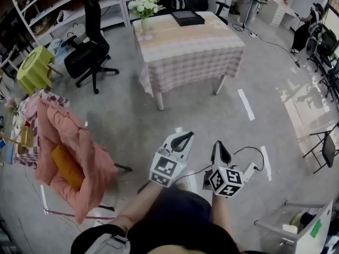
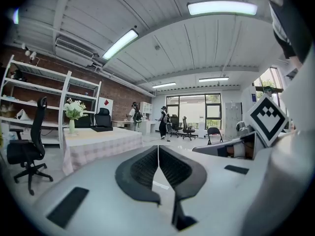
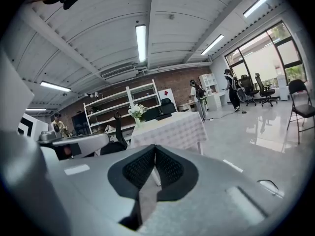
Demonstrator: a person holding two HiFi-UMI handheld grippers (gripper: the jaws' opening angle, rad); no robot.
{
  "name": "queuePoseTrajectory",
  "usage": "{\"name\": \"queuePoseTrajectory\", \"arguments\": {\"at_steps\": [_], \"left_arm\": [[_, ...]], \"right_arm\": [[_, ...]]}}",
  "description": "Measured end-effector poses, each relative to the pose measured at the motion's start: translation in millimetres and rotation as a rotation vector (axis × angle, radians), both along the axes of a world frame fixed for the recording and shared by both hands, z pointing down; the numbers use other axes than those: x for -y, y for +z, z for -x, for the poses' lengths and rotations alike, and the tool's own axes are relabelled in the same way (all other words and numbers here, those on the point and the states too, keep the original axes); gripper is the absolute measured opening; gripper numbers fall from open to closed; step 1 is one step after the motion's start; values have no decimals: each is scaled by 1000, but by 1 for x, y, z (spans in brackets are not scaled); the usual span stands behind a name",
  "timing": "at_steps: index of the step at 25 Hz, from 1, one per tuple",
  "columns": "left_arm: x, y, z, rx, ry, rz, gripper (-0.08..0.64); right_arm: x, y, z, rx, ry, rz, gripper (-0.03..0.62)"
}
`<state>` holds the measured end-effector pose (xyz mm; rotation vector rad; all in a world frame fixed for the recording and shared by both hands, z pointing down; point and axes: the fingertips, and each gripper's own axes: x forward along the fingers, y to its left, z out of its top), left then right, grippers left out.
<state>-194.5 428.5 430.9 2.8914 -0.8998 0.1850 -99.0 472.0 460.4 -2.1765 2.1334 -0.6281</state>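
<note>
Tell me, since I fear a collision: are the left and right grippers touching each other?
Apart. The head view shows a strip of bare floor between the left gripper and the right gripper.

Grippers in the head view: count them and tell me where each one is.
2. The left gripper is at lower centre, its fingers together and empty. The right gripper is just to its right, fingers likewise together and empty. None seems hidden.

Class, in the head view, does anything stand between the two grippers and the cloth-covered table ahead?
Nothing visible does: only grey floor lies between the left gripper, the right gripper and the table. The pink-draped chair stands off to the left.
</note>
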Motion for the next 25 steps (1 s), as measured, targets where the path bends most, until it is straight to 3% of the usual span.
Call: {"name": "queuePoseTrajectory", "arguments": {"at_steps": [25], "left_arm": [[158,-2,-64,11,-6,17,14]], "right_arm": [[160,1,-63,14,-19,21,5]]}}
